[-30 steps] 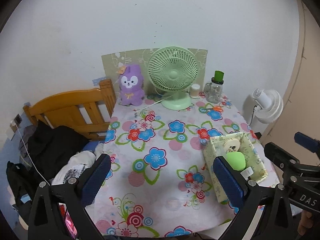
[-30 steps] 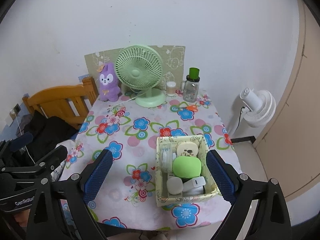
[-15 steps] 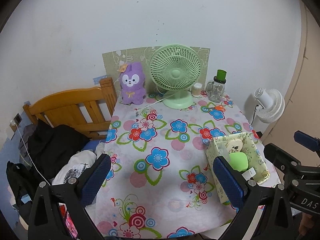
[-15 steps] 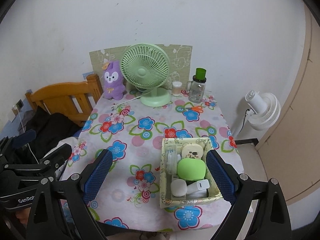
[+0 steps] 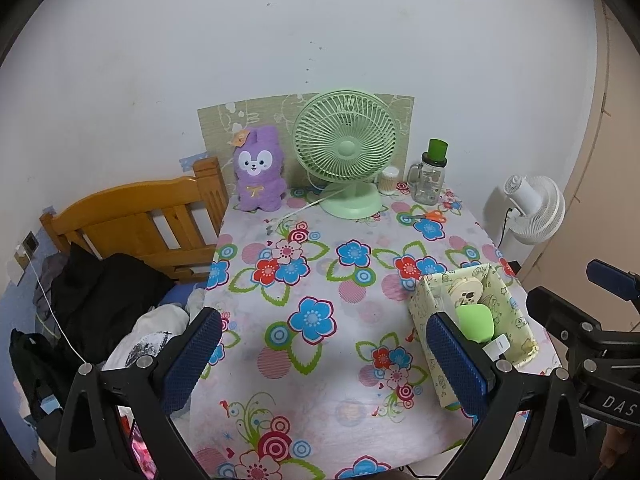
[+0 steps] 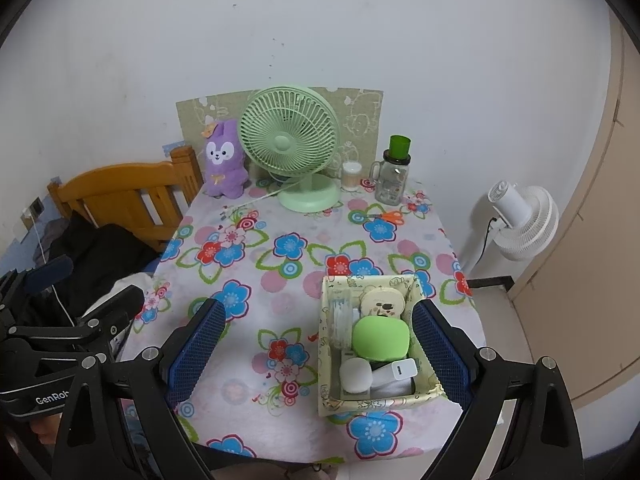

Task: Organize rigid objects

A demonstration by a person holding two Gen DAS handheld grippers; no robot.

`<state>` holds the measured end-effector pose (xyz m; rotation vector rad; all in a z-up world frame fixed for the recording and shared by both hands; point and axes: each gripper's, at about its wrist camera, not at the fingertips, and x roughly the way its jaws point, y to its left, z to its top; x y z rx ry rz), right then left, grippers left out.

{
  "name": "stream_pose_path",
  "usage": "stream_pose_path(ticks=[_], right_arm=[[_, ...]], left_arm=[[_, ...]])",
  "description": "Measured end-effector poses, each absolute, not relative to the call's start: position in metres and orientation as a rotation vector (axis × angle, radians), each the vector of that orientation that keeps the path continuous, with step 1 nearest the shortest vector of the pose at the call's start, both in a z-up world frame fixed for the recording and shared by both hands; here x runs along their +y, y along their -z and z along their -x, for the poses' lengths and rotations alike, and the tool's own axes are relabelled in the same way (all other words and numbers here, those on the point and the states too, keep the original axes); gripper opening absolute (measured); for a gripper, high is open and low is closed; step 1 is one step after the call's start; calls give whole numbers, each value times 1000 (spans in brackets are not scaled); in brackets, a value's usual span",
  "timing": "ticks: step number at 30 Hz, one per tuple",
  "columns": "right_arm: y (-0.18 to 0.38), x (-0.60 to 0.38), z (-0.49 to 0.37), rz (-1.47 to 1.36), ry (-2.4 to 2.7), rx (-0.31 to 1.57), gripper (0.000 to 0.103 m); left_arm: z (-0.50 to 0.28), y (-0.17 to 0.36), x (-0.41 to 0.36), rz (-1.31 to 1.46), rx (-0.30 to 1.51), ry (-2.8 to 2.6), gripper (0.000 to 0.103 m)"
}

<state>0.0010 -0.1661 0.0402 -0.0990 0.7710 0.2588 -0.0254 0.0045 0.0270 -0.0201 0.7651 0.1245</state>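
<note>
- Left tool (image 5: 324,354): its 2 blue pads spread wide apart, holding nothing, above the desk (image 5: 320,280).
- Right tool (image 6: 318,350): pads also wide apart and holding nothing, above the box.
- Patterned box (image 6: 424,394) sits at 5 o'clock on the desk, holding a green case (image 6: 380,338), a white charger (image 6: 404,370) and a round compact (image 6: 382,304).
- Green fan (image 6: 288,142) stands at 12 o'clock, purple plush (image 6: 222,160) at 11 o'clock.

The left gripper (image 5: 324,354) is hovering wide open above the flowered desk (image 5: 320,280); a patterned box (image 5: 516,316) holding a green case (image 5: 474,322) is sitting beside its right finger.
</note>
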Motion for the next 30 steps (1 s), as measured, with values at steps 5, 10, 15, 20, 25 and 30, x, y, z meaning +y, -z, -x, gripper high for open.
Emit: stream_pose_path(ticks=[5, 10, 15, 20, 25, 30], right_arm=[[-41, -167, -1, 95, -255, 768, 96], [-41, -168, 0, 92, -253, 765, 96], [-42, -169, 2, 84, -248, 765, 96], [-42, -174, 3, 81, -237, 766, 96], [-41, -180, 2, 78, -230, 761, 96], [-41, -184, 1, 80, -227, 751, 96]], left_arm=[[27, -28, 4, 14, 763, -110, 103], [26, -29, 4, 10, 762, -110, 103], [27, -30, 3, 5, 760, -102, 103], [27, -30, -1, 2, 762, -94, 103], [27, -30, -6, -7, 765, -85, 103], [27, -31, -10, -7, 758, -89, 103]])
